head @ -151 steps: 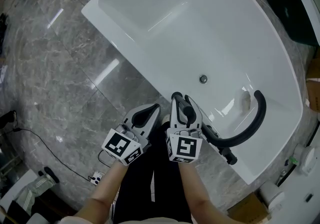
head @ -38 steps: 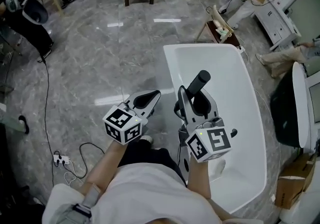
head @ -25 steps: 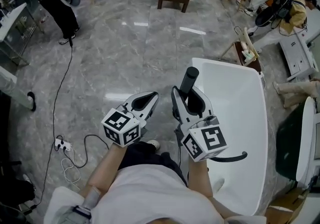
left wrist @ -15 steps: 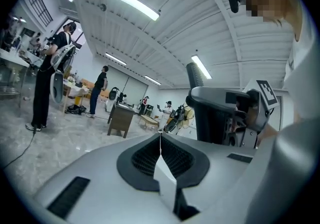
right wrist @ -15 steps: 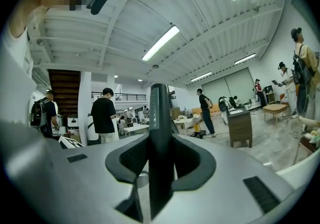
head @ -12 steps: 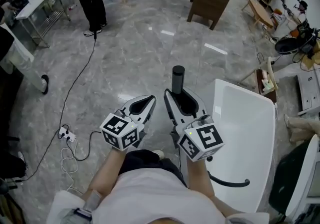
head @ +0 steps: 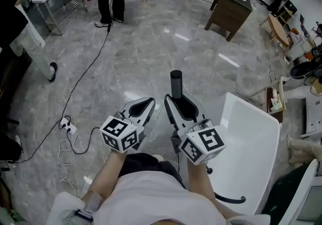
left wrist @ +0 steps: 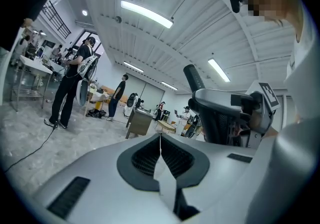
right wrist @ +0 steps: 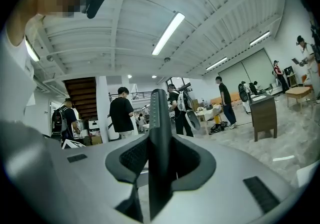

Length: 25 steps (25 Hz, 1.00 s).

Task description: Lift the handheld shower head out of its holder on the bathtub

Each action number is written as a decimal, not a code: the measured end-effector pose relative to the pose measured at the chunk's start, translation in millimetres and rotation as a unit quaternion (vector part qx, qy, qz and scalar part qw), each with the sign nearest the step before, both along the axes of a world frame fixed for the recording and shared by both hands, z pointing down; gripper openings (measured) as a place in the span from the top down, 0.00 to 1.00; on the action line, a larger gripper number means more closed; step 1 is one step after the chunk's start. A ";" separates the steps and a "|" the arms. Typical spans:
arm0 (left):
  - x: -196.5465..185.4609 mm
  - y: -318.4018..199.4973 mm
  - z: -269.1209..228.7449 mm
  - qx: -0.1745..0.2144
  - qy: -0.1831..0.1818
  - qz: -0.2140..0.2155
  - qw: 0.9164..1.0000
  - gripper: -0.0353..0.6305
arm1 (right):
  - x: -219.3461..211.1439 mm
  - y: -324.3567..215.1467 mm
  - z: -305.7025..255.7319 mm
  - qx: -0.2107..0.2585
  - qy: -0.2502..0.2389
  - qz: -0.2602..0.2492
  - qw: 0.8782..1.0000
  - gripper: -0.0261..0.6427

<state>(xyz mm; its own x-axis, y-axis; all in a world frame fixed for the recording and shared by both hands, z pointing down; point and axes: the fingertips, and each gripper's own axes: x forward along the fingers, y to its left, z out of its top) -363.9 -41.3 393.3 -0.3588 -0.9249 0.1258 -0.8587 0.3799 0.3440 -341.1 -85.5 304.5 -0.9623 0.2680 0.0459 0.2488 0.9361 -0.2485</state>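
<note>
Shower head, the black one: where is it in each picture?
Head view: the shower head stands at the middle, gripped in the right tongs.
Left gripper view: the shower head is right of middle, poking up above the right tongs.
Right gripper view: the shower head is dead centre, upright.
Shared landmark: the brown cabinet.

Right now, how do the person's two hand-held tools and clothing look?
The light grey plastic left tool and matching right tool have black ribbed pads inside. Each carries a white cube with black square markers at its rear. The person wears a white shirt, forearms uncovered, and dark trousers.
</note>
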 end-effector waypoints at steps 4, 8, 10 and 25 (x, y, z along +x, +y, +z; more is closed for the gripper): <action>1.0 -2.9 1.2 0.003 0.001 0.004 1.000 0.93 | -0.5 1.4 0.0 -0.002 -0.003 -0.007 1.000 0.75; 5.0 -11.6 2.0 0.009 0.005 0.014 1.000 0.93 | 2.9 -3.0 -2.3 0.000 -0.010 -0.008 1.000 0.75; 6.3 -14.4 2.4 0.013 0.008 0.016 1.000 0.93 | 4.4 -5.0 -2.9 0.003 -0.011 -0.007 1.000 0.75; 11.1 -6.1 -1.8 0.022 0.007 0.014 1.000 0.93 | 5.7 -0.7 -5.0 0.006 -0.013 0.001 1.000 0.75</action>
<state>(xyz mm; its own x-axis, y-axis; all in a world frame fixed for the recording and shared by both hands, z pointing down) -352.8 -47.4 391.6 -0.3308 -0.9394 0.0895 -0.8637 0.3396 0.3725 -335.3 -86.3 299.5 -0.9637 0.2657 0.0248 0.2531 0.9396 -0.2305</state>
